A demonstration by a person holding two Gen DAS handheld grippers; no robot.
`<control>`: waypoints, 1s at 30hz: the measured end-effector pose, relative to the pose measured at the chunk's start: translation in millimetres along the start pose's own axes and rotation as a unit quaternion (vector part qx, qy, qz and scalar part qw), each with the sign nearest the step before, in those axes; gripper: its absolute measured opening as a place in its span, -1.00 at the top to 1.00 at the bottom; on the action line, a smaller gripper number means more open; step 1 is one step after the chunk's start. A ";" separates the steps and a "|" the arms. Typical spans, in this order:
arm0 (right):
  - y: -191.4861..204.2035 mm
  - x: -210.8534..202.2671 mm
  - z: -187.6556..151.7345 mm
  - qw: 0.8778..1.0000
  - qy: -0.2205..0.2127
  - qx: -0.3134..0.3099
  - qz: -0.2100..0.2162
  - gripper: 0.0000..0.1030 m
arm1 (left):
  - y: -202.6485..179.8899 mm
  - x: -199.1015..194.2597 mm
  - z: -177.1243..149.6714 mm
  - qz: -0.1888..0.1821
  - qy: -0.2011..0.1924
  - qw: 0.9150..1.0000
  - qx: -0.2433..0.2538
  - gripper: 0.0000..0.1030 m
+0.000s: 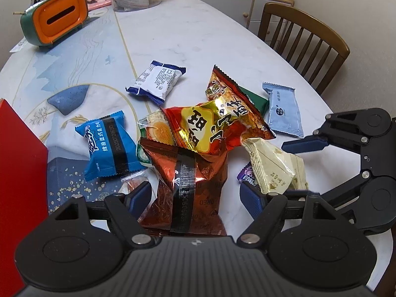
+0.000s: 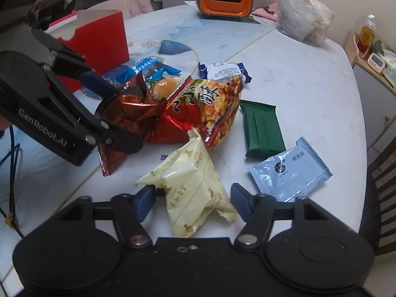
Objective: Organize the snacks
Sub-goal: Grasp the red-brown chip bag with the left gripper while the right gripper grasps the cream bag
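Note:
A heap of snack packets lies mid-table. My left gripper [image 1: 198,198] is open, its jaws on either side of a copper-red foil packet [image 1: 188,185] without pressing it; it also shows in the right wrist view [image 2: 128,109]. My right gripper [image 2: 193,201] is open around a cream packet [image 2: 190,185], also seen in the left wrist view [image 1: 274,165]. A red-and-yellow chip bag [image 1: 210,126] tops the heap. Around it lie a blue packet [image 1: 106,143], a white-and-navy packet [image 1: 156,81], a green packet [image 2: 261,128] and a pale blue packet [image 2: 289,173].
A red open box [image 2: 99,42] stands at the table's left. An orange-and-green tissue holder [image 1: 54,17] and a clear plastic bag [image 2: 302,14] sit at the far side. A wooden chair [image 1: 304,44] stands by the table edge.

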State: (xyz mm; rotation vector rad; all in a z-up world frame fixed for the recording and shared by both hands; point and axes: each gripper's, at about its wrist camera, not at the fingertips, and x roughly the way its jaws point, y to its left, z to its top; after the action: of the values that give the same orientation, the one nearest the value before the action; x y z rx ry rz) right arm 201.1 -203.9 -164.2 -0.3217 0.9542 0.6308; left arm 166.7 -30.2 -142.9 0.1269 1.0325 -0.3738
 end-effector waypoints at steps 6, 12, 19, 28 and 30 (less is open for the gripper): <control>-2.6 -6.1 -1.2 0.999 -0.010 0.043 0.007 0.07 | 3.5 0.2 0.0 -0.004 0.003 1.000 -0.016 -0.24; 2.1 -10.1 -3.5 0.997 -0.010 0.075 -0.012 0.21 | 4.8 -3.2 -2.2 0.007 0.003 1.000 -0.019 0.14; 5.6 -24.6 -9.3 0.991 -0.020 0.130 -0.029 0.27 | 8.5 -14.9 -8.9 -0.006 0.004 0.999 -0.037 0.24; 26.0 -52.3 -7.6 0.984 -0.024 0.171 -0.037 0.29 | 21.1 -44.5 -23.8 -0.008 0.005 0.998 -0.063 0.24; 32.4 -59.3 -3.7 0.984 -0.031 0.173 -0.034 0.29 | 24.3 -52.9 -26.2 -0.008 0.002 0.998 -0.068 0.24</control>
State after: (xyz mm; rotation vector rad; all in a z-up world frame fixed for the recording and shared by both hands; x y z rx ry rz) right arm 153.5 -201.8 -116.2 -0.0241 0.9693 0.3991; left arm 130.0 12.5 -112.7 -0.0030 1.0611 -0.3169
